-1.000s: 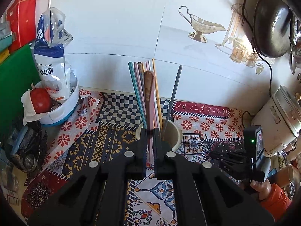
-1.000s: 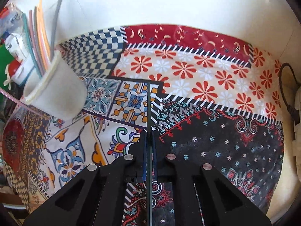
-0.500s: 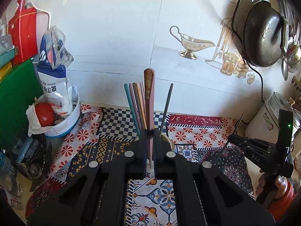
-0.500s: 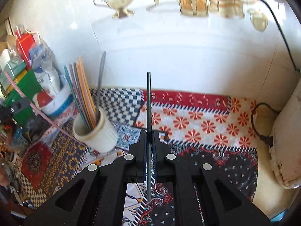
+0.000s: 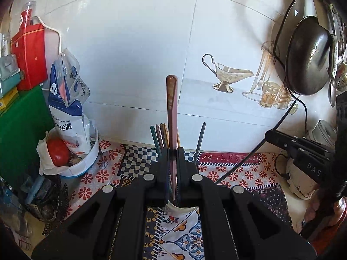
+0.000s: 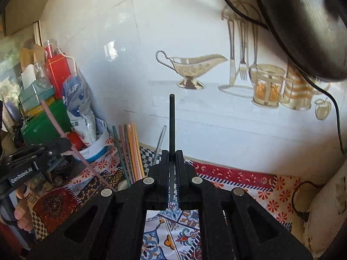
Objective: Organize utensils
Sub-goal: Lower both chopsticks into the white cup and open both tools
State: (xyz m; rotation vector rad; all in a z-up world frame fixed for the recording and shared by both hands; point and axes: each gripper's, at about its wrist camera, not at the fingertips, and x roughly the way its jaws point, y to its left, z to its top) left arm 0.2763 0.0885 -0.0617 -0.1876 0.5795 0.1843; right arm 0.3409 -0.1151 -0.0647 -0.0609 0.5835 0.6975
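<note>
My left gripper (image 5: 172, 151) is shut on a pink-brown chopstick (image 5: 171, 108) that stands up in front of the tiled wall. Just beyond and below it sits the white cup (image 5: 182, 208) with several coloured chopsticks (image 5: 161, 136) in it. My right gripper (image 6: 172, 153) is shut on a dark chopstick (image 6: 172, 119), also pointing upward. In the left wrist view the right gripper (image 5: 269, 136) hangs at the right with its dark chopstick (image 5: 249, 158) slanting across. The right wrist view shows the left gripper (image 6: 64, 144) at the left, and the cup's chopsticks (image 6: 130, 151) between the two.
A patterned cloth (image 5: 245, 173) covers the counter. At the left stand a white bowl (image 5: 86, 164) with a tomato and a food bag, and a green board (image 5: 19, 130). A dark wok (image 5: 308, 56) hangs upper right; a rice cooker (image 6: 329, 205) and cable lie right.
Both grippers have risen with their chopsticks. The right one rose a lot and tipped up, from facing the cloth to facing the wall. The cup has dropped lower in both views.
</note>
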